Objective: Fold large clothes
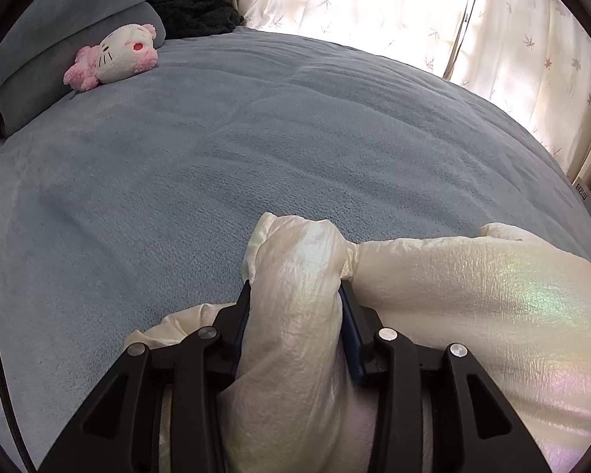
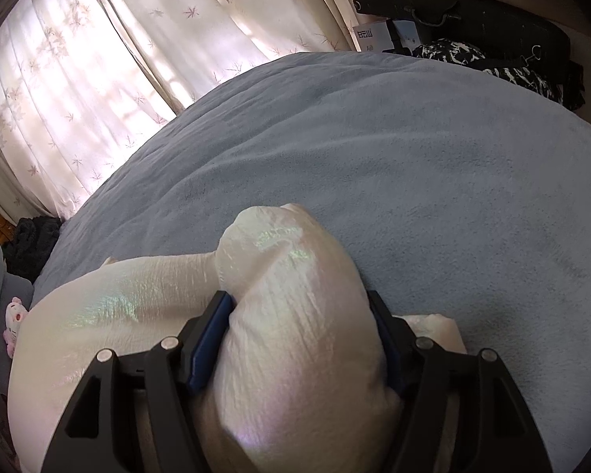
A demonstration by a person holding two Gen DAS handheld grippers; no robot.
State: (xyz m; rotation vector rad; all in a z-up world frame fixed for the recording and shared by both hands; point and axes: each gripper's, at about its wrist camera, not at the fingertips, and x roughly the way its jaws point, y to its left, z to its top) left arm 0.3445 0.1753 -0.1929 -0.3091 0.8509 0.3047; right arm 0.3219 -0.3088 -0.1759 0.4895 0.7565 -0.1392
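The puffy cream jacket (image 1: 472,287) lies bunched at the near edge of the blue-grey bed cover (image 1: 224,165), and you have a thick fold of it in each tool. Your left gripper (image 1: 295,295) clamps one padded roll between its blue pads, your right gripper (image 2: 301,307) another, wider one. A pink plush toy (image 1: 114,57) rests by the pillows.

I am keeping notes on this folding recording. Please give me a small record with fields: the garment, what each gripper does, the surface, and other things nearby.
garment: cream puffy jacket, shiny, bunched on the bed
left gripper: shut on a thick fold of the jacket
right gripper: shut on another thick fold of the jacket
surface: blue-grey blanket on a bed
nearby: pink and white plush toy by a pillow; leaf-print curtains behind the bed
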